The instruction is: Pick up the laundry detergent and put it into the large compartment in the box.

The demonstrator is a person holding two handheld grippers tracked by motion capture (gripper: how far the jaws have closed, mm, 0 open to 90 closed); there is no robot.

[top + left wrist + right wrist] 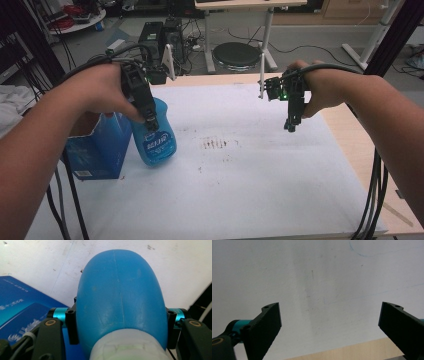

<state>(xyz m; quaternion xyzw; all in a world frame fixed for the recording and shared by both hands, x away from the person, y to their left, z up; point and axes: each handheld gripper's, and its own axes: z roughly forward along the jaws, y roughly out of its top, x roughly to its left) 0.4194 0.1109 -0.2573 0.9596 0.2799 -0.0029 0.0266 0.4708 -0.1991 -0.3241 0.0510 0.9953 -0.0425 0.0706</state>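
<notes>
A blue plastic bottle [156,140] with a white label stands tilted on the white sheet [240,170] at the left. My left gripper [150,120] is shut on the bottle's upper part; in the left gripper view the bottle [120,300] fills the space between the two jaws, its white neck nearest the camera. Over the right half of the sheet, my right gripper [291,125] points down, open, with nothing between its jaws. In the right gripper view the right gripper [329,325] hangs above bare white sheet.
A blue cardboard box [97,145] stands open just left of the bottle, also seen as the blue box [22,305]. A brown smear [215,143] marks the sheet's middle. The wooden table edge [350,140] shows at the right. Cables hang off the front corners.
</notes>
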